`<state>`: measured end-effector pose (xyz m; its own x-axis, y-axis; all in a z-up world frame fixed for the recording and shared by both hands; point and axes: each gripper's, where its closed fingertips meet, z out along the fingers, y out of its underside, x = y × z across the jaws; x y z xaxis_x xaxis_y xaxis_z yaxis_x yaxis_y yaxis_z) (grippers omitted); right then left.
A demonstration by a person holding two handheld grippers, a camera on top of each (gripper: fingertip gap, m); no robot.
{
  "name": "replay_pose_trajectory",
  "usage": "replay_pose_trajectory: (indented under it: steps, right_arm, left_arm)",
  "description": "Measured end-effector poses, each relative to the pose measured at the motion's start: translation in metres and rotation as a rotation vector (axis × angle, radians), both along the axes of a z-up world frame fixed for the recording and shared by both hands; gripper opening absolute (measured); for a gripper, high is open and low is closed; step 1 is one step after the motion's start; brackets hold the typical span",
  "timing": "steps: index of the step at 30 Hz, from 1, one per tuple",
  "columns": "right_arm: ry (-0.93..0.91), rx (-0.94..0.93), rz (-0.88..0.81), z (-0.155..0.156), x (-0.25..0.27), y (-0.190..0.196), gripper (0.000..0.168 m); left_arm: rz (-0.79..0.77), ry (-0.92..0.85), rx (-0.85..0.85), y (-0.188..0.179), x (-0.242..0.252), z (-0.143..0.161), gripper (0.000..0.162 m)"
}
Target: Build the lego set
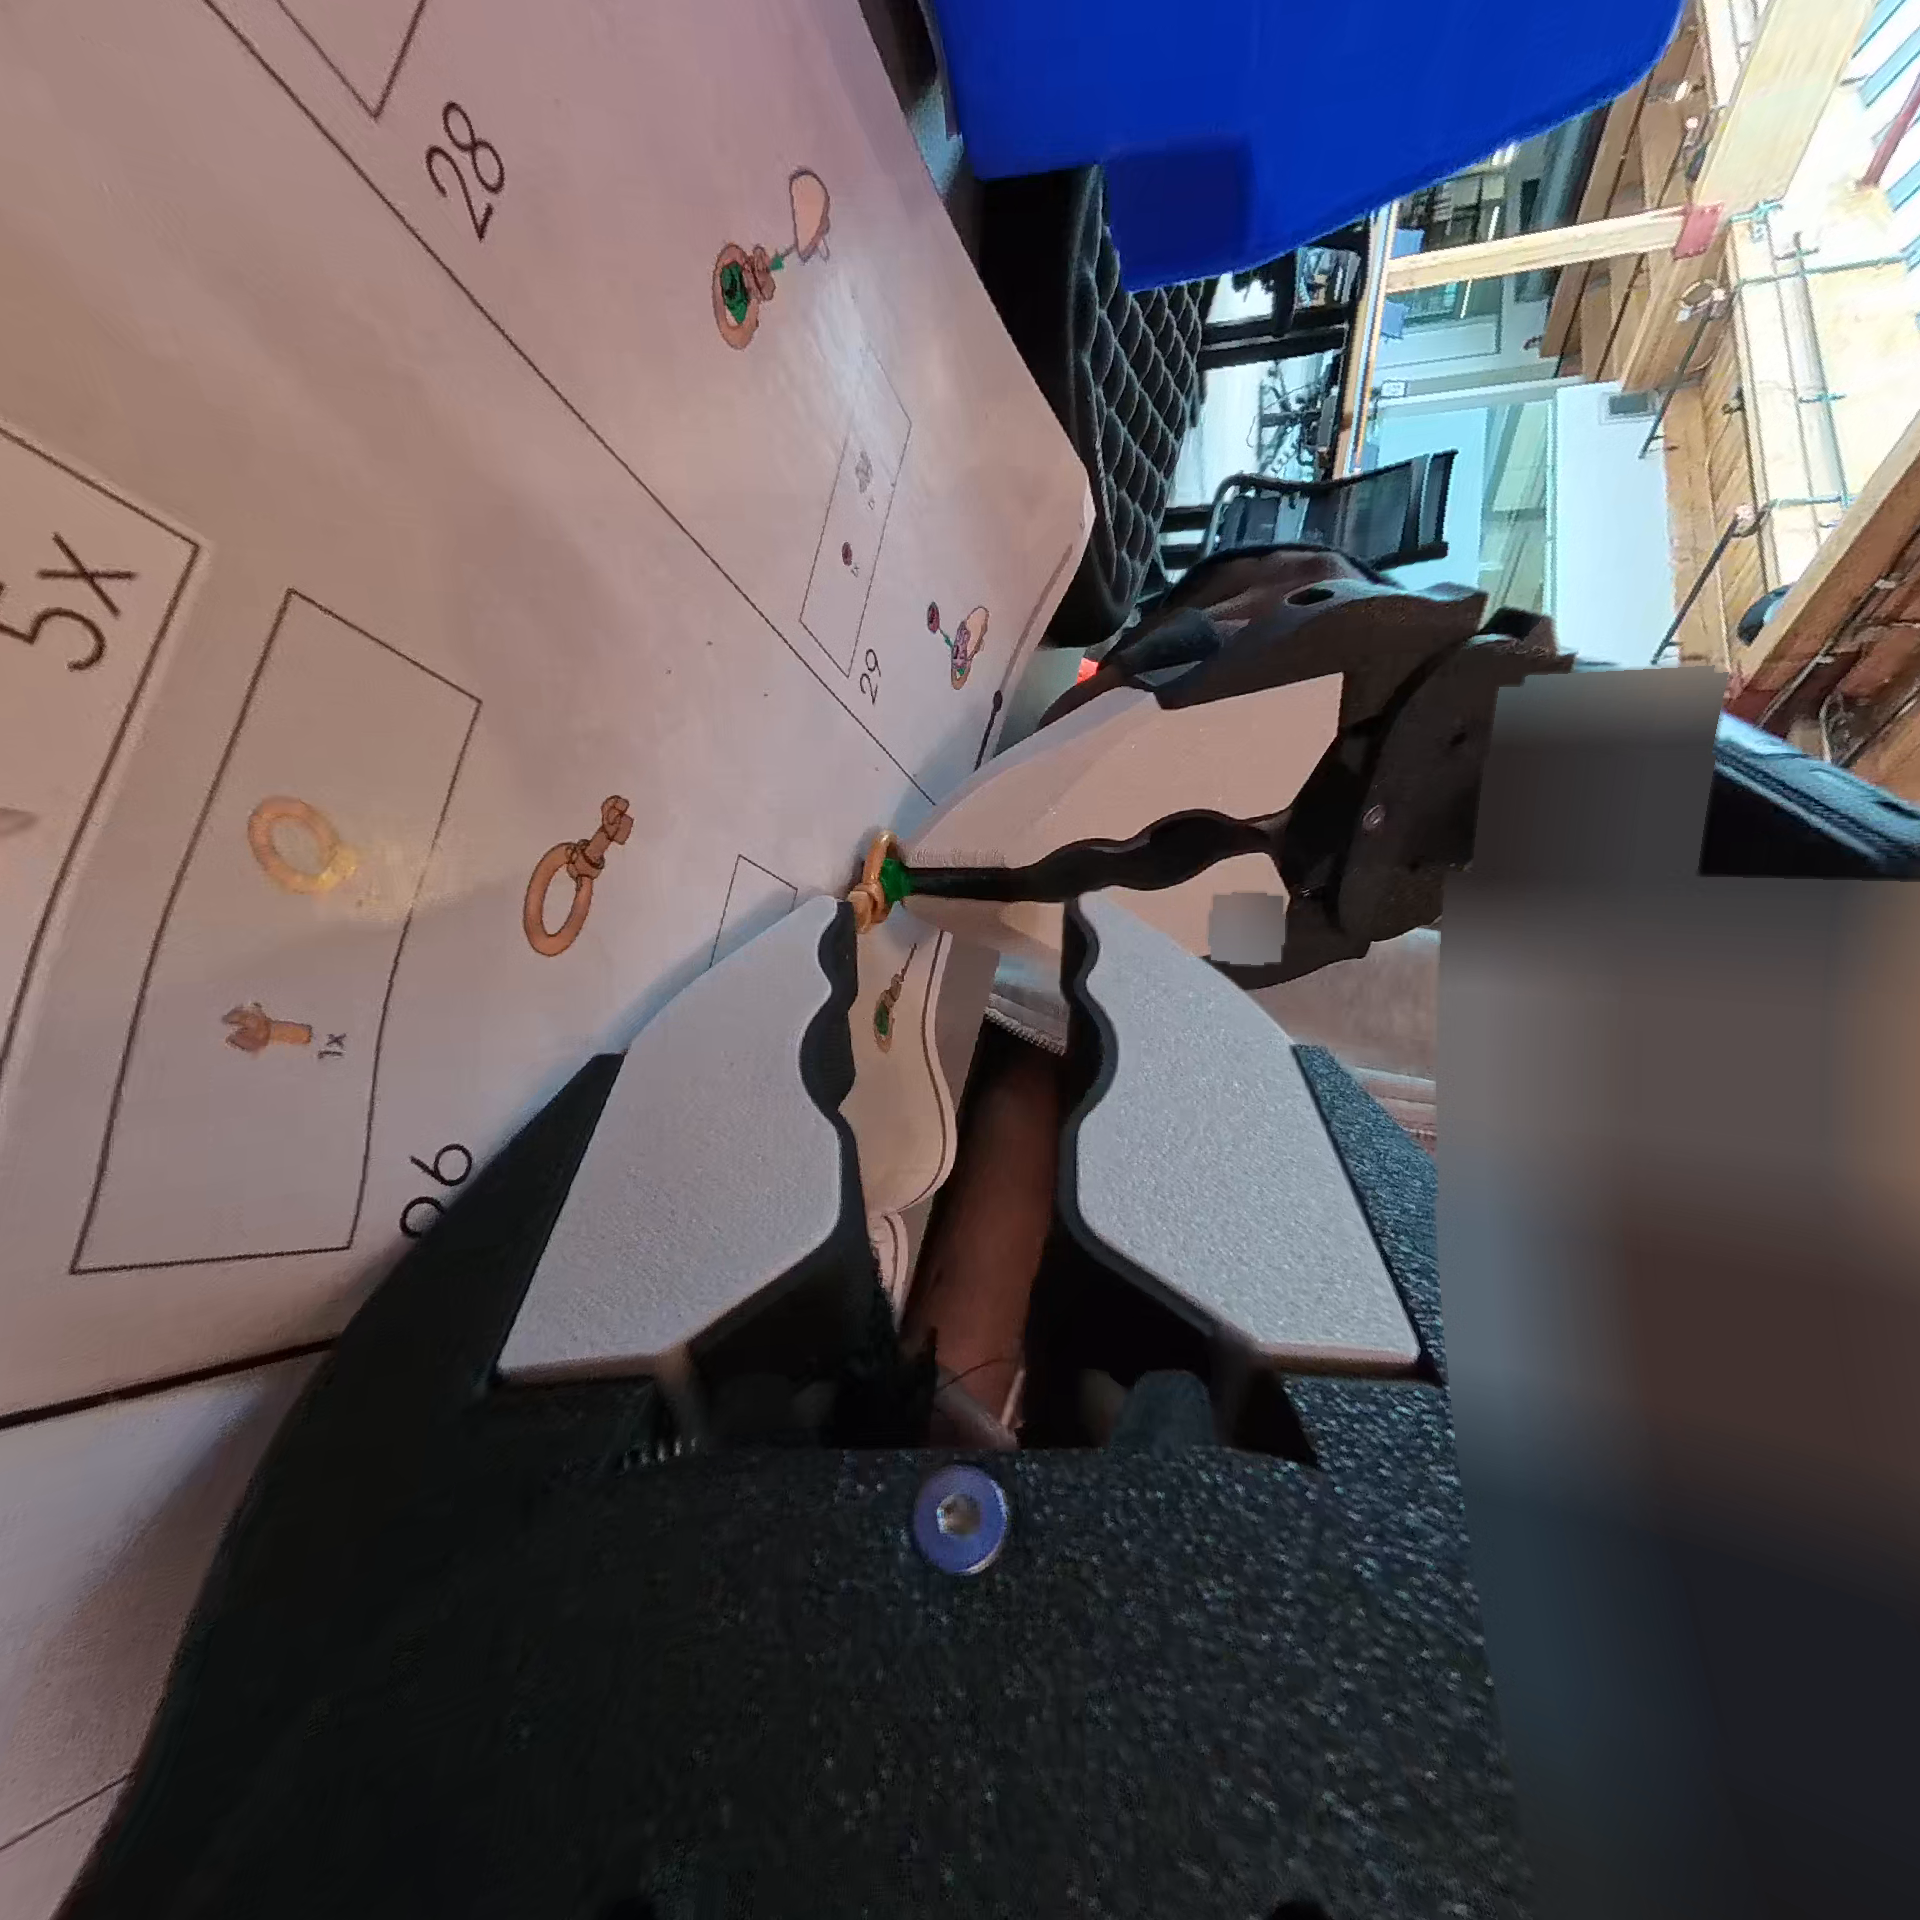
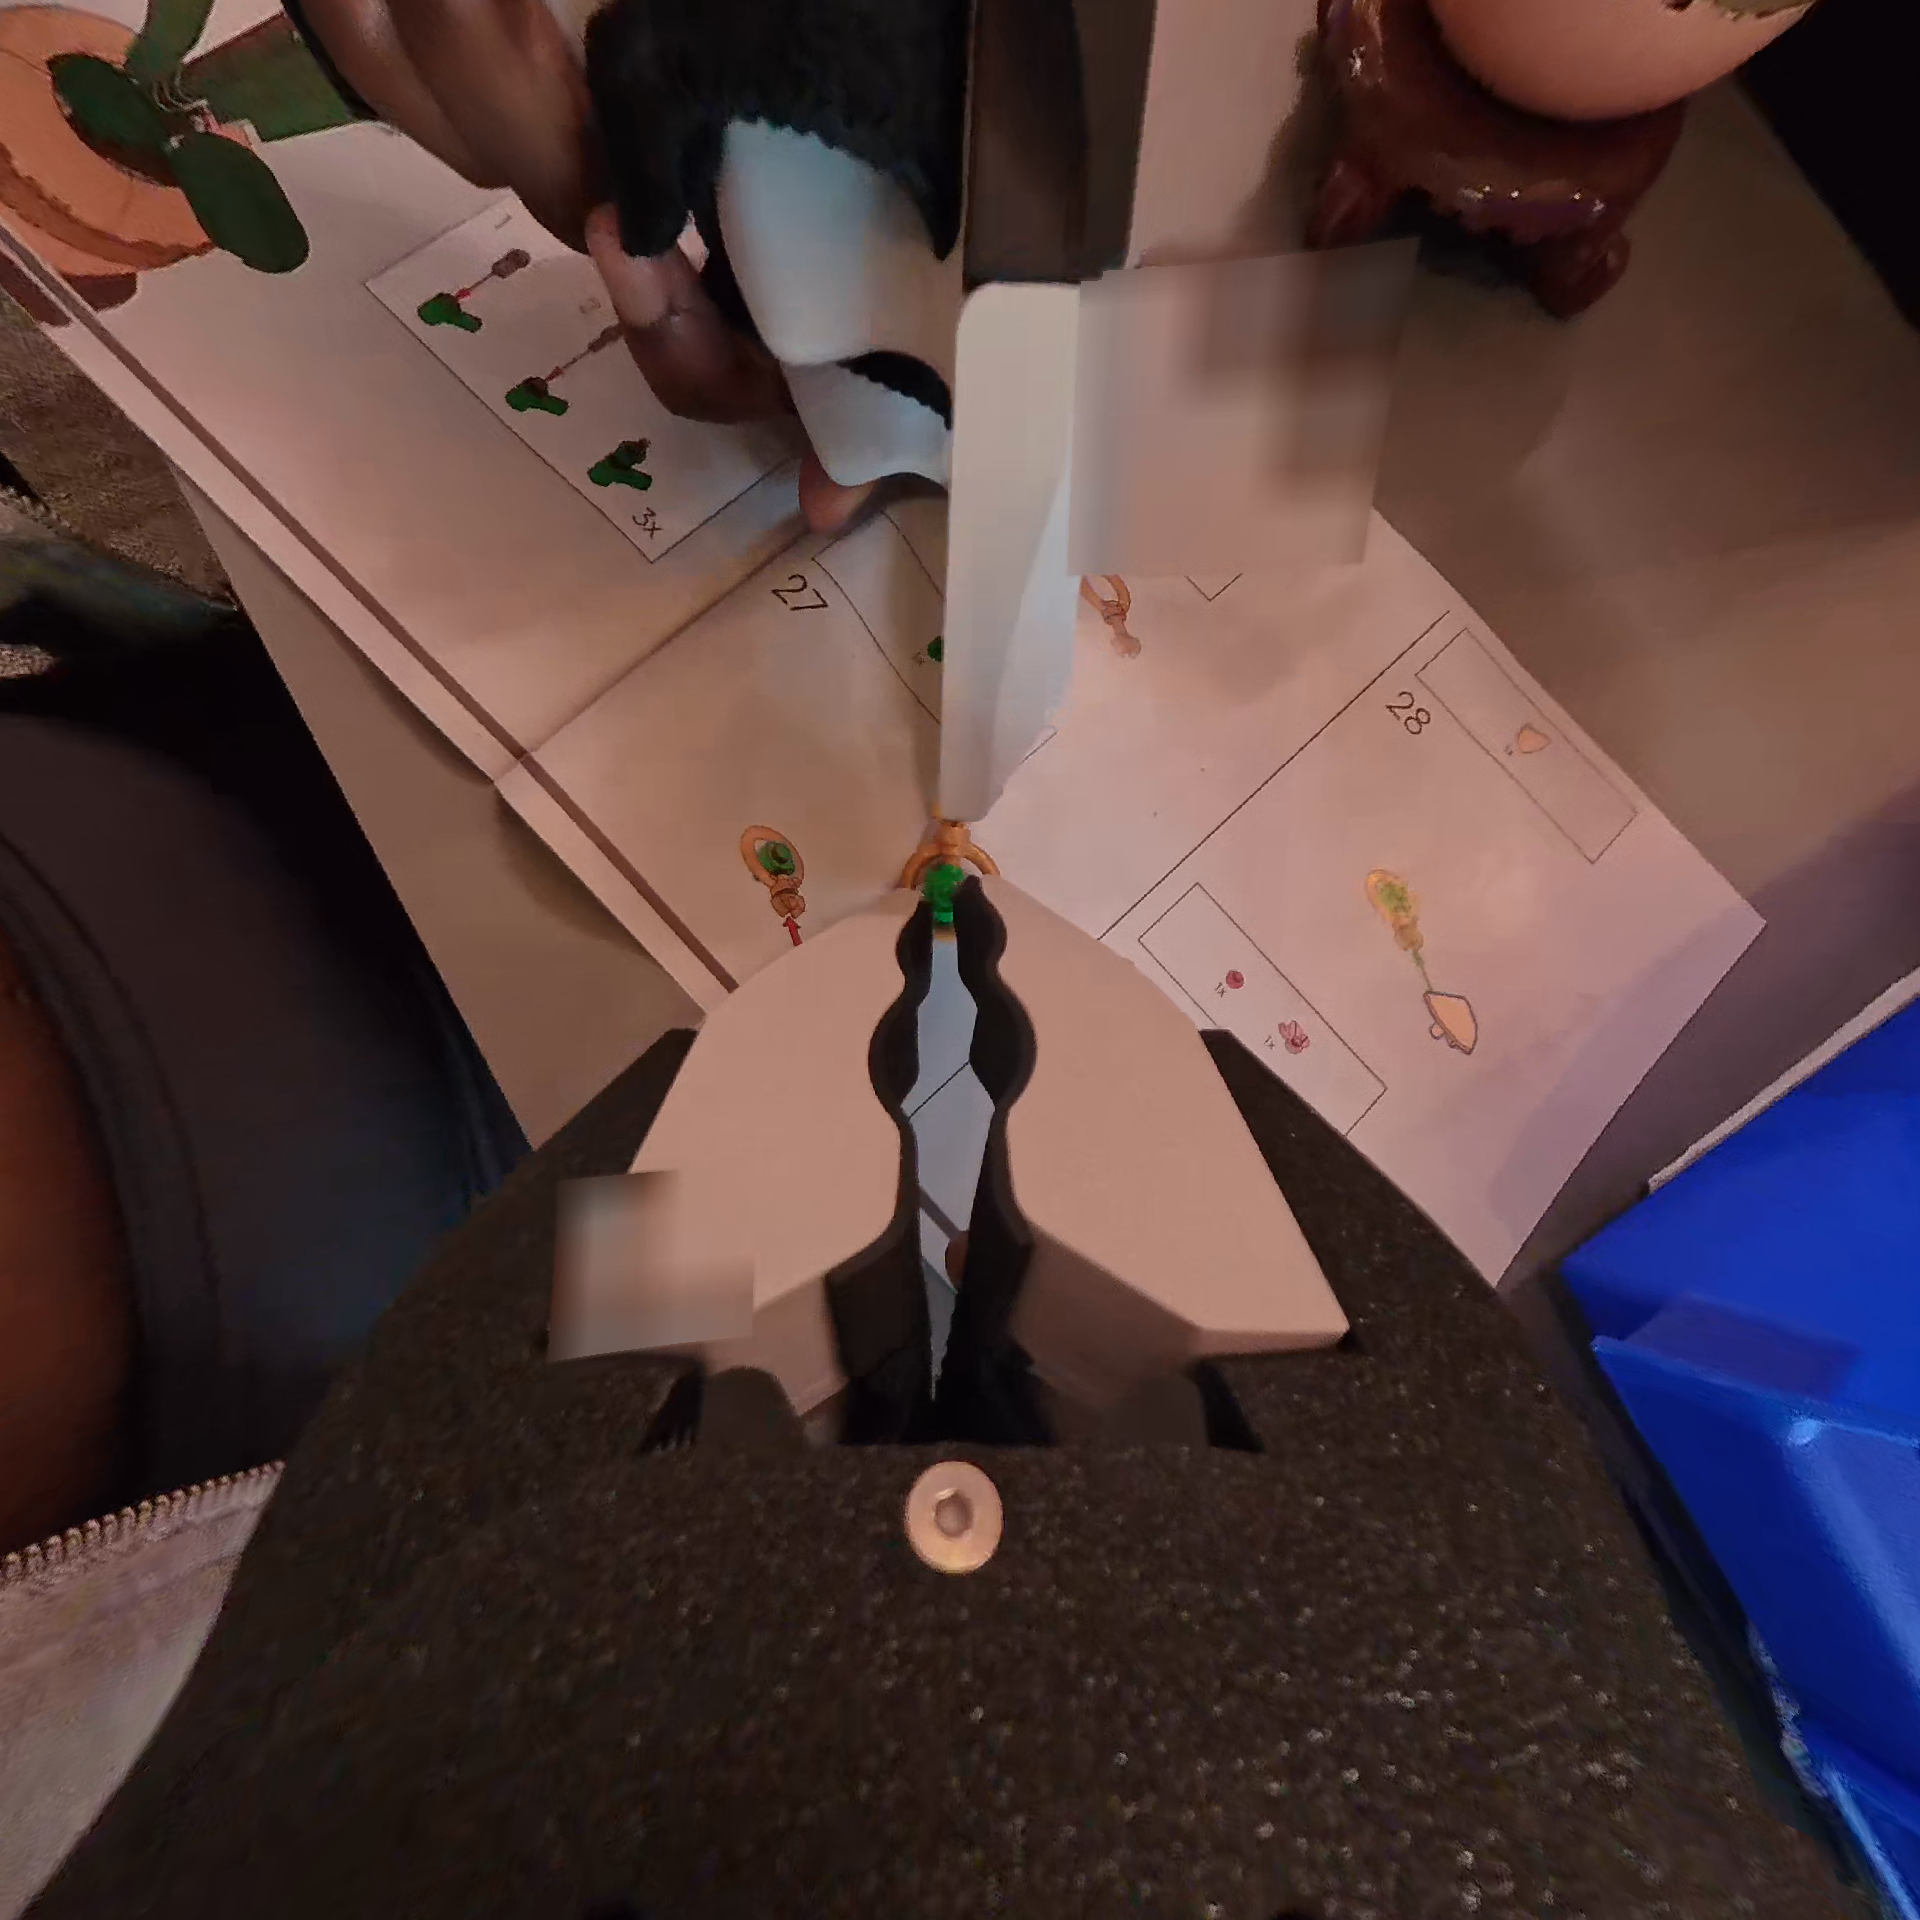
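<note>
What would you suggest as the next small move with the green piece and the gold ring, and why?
Probably ease the right gripper forward, pressing the green piece fully into the gold ring. The green piece already sits at the ring's opening, and the left gripper appears to steady the ring.

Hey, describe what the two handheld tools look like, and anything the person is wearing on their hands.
Both tools match: the left tool and right tool each have two broad pale grey fingers with wavy black rubbery inner edges, on a speckled black body with a silver bolt and washer. The hand wears a black-and-white fingerless glove.
</note>
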<state>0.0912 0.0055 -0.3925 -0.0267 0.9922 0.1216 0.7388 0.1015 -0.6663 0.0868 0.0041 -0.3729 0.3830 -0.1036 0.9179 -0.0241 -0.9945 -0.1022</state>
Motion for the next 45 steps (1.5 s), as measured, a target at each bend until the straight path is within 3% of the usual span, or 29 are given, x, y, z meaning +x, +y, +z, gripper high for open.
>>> replay_pose_trajectory:
  steps: [6,11,22,26,35,45]
  right_arm:
    - [-0.094,-0.073,-0.028,-0.001,0.000,0.000,0.005]
    - [-0.176,-0.058,-0.038,-0.001,0.000,0.000,0.005]
    - [-0.026,-0.004,-0.002,0.000,-0.002,0.000,0.005]
    - [0.037,0.118,0.022,0.001,-0.009,0.000,0.000]
    - [0.084,0.055,-0.031,0.016,0.001,0.010,0.005]
    - [-0.049,-0.009,-0.071,-0.002,0.008,0.005,0.002]
  left_arm:
    - [0.019,0.074,0.064,0.001,-0.006,-0.015,0.001]
    - [0.001,0.094,0.137,0.000,-0.006,-0.016,0.001]
    - [0.010,0.062,0.171,0.001,-0.005,-0.016,0.001]
    - [0.011,0.074,0.186,0.002,-0.005,-0.016,0.001]
    - [0.023,0.059,0.174,0.003,-0.004,-0.015,0.001]
    - [0.031,0.062,0.167,0.003,-0.004,-0.015,0.001]
